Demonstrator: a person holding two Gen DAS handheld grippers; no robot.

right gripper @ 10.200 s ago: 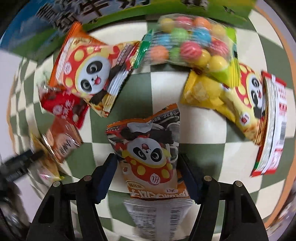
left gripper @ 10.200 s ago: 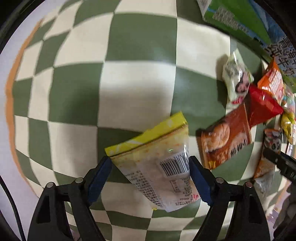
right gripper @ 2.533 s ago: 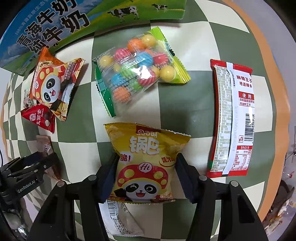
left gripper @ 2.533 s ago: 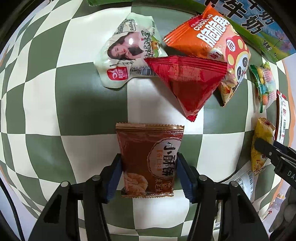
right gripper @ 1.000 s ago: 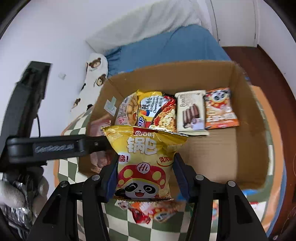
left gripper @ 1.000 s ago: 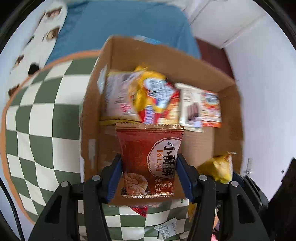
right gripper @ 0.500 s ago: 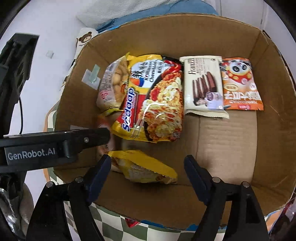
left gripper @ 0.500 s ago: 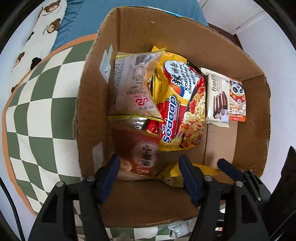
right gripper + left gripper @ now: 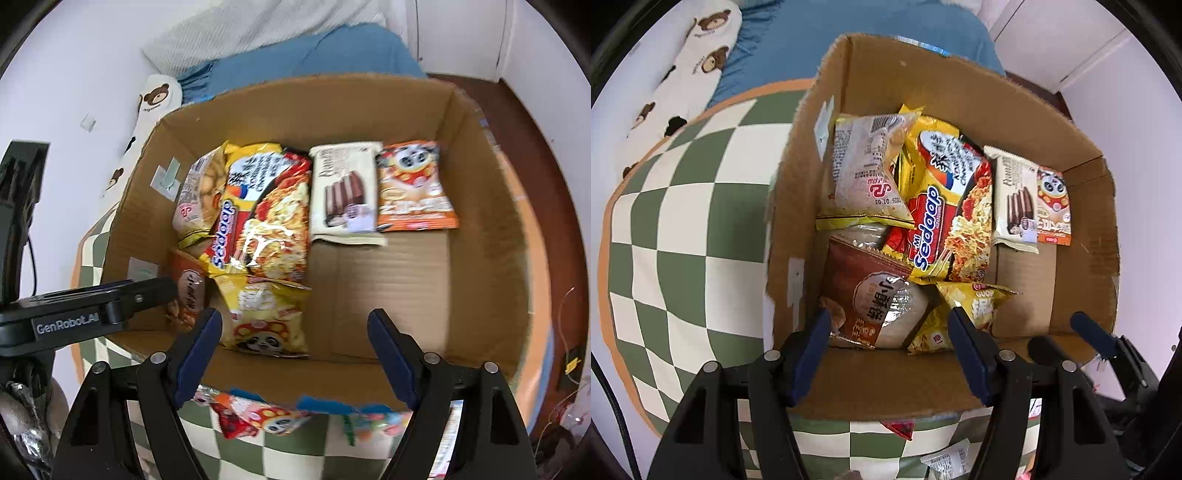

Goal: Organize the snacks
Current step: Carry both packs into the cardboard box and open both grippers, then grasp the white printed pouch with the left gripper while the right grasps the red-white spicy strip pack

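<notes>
The open cardboard box (image 9: 1082, 236) lies under both grippers. My left gripper (image 9: 889, 319) hangs open over its near left corner, above the brown biscuit packet (image 9: 875, 295), which lies loose on the box floor. My right gripper (image 9: 294, 317) is open too, its jaws wide apart over the yellow panda crisp packet (image 9: 266, 321), which lies flat beside the brown one (image 9: 190, 291). Neither packet touches a pad. The left gripper's finger (image 9: 110, 306) reaches in from the left in the right wrist view.
Further back in the box lie a pale bun packet (image 9: 864, 173), a Mi Sedaap noodle pack (image 9: 945, 221), a chocolate wafer pack (image 9: 345, 192) and an orange panda packet (image 9: 413, 188); the right half of the floor (image 9: 406, 288) is bare. More snacks (image 9: 258, 417) lie on the green checked cloth (image 9: 683, 221).
A second ago each gripper held its packet above the box. Both have let go: the brown and yellow packets now lie in the box, and both jaws stand open.
</notes>
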